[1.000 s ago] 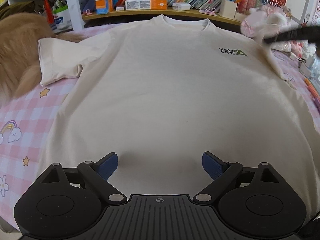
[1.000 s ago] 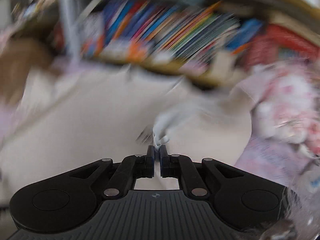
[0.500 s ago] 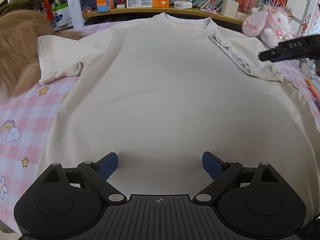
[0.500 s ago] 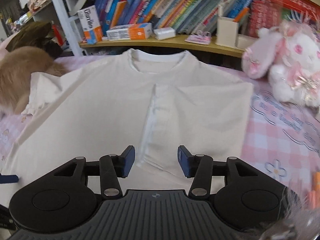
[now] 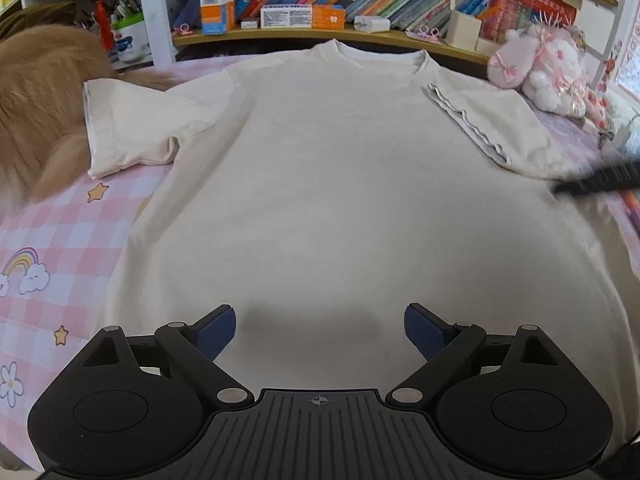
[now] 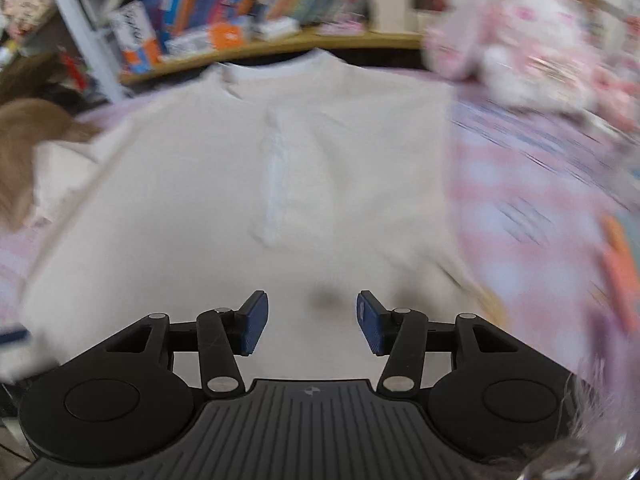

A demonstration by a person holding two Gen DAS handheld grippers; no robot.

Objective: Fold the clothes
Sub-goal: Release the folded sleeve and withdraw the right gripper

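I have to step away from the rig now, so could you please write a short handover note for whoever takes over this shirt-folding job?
Left gripper: open, empty, over the T-shirt near its hem.
Right gripper: open, empty, over the shirt's own right side.
T-shirt: flat on the pink checked bedsheet, collar towards the bookshelf.
Done: right sleeve folded inward onto the body.
Left: the other sleeve lies spread out beside the furry animal; fold it in, then fold the body.
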